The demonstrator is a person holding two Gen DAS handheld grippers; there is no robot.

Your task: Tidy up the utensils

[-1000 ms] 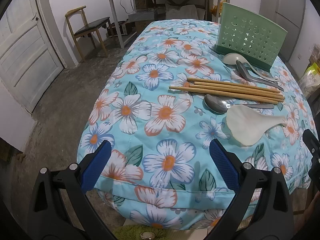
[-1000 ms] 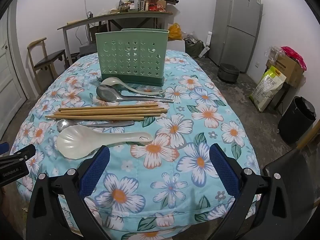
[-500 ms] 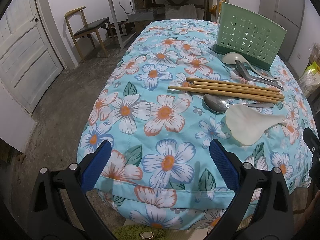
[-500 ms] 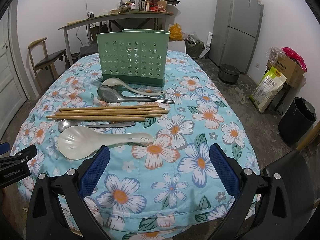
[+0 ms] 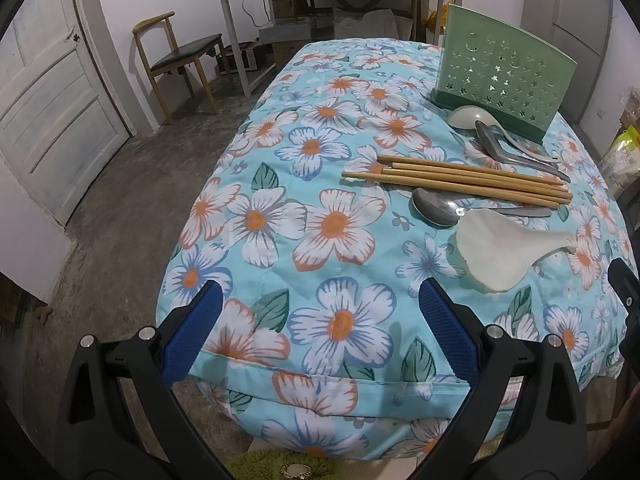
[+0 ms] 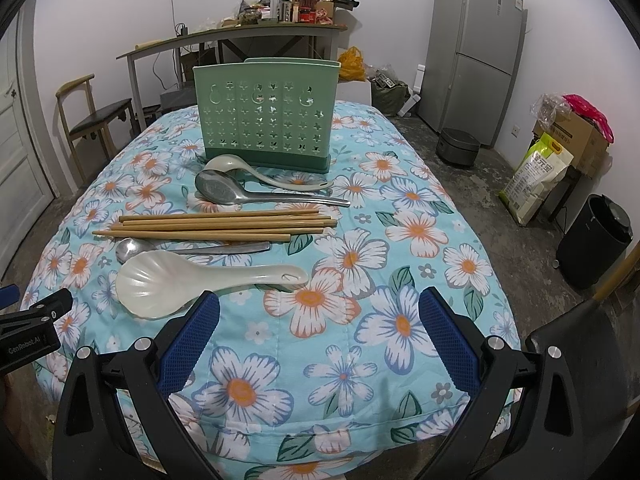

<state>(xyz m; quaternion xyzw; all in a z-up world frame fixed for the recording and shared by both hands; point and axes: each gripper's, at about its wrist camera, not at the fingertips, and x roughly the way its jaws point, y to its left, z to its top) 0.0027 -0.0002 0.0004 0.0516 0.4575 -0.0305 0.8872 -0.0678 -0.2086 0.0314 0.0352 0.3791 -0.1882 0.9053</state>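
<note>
Fingers on both grippers spread wide, nothing between the blue pads. Right gripper (image 6: 319,326) hangs over the near edge of the floral tablecloth (image 6: 400,320), pointed straight down the row of utensils, probably lined up so a forward reach meets the closest piece first. Left gripper (image 5: 319,326) sits off the table's left near corner, angled in from the side; its black body shows at the left edge of the right view, well apart from the utensils, likely parked to leave the lane free.

Nearest utensil: white shell-shaped rice scoop (image 6: 168,286), bowl left, handle right, flat on the cloth, just ahead of the right gripper's left finger (image 6: 188,340). Handle end looks like the easy grab. Just behind it, small metal spoon (image 6: 132,249), handle partly tucked under the chopsticks (image 6: 216,225). Those are a bundle of wooden sticks lying crosswise, roughly parallel, touching each other. Count unclear.

Behind them, metal ladle-type spoon (image 6: 218,188), then pale plastic soup spoon (image 6: 228,163), bowl nearly touching the holder's base. All handles point right, which would suit a right-side pick.

Farthest: green perforated utensil holder (image 6: 266,120), upright, open at top, no utensil seen sticking out. Judging from that, sorting not started; everything is on the cloth in front of it.
</note>
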